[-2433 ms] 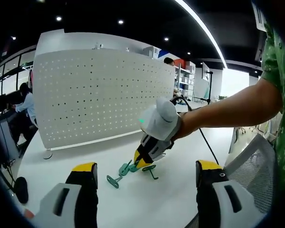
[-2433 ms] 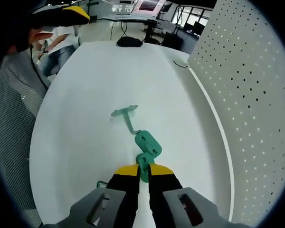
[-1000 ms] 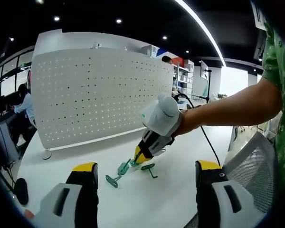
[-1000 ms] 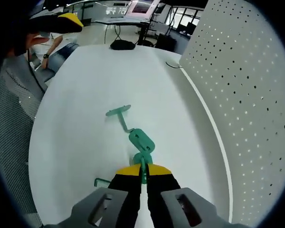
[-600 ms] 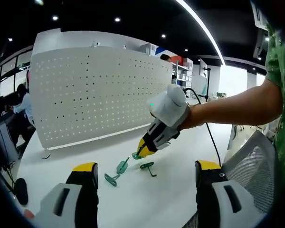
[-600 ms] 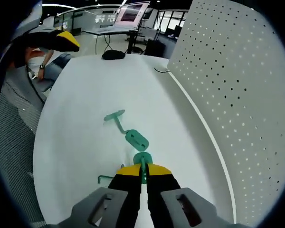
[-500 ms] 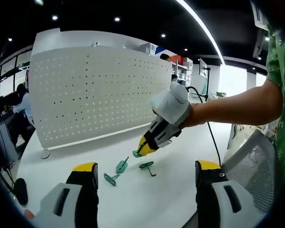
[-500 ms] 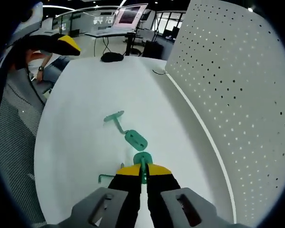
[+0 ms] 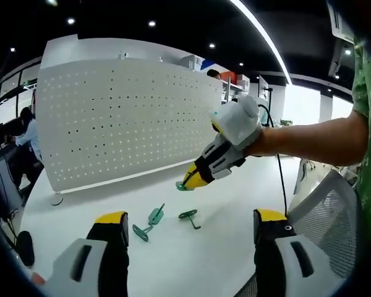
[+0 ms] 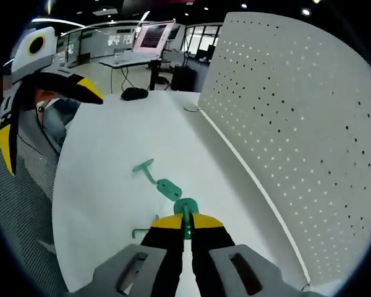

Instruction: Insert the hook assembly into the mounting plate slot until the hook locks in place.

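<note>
Green plastic mounting plate (image 10: 186,207) is pinched by its edge in the right gripper (image 10: 185,233), jaws nearly closed on it, held clear above the white desk (image 10: 105,185) in front of the pegboard (image 10: 284,136). Left gripper (image 9: 188,238) hangs wide open, holding nothing, near the desk's front edge. Hook assembly (image 9: 148,221) and a spare hook (image 9: 190,216) lie mid-desk; parts look light, stiff, thin and slippery, so I'd grip the flat tab.

Green mounting plate (image 10: 186,208), green hook pieces (image 9: 147,221) on a white table (image 9: 191,260). White pegboard (image 9: 123,117) dotted with dark holes. Yellow-tipped black jaws on both grippers; green patterned sleeve (image 9: 369,124).
</note>
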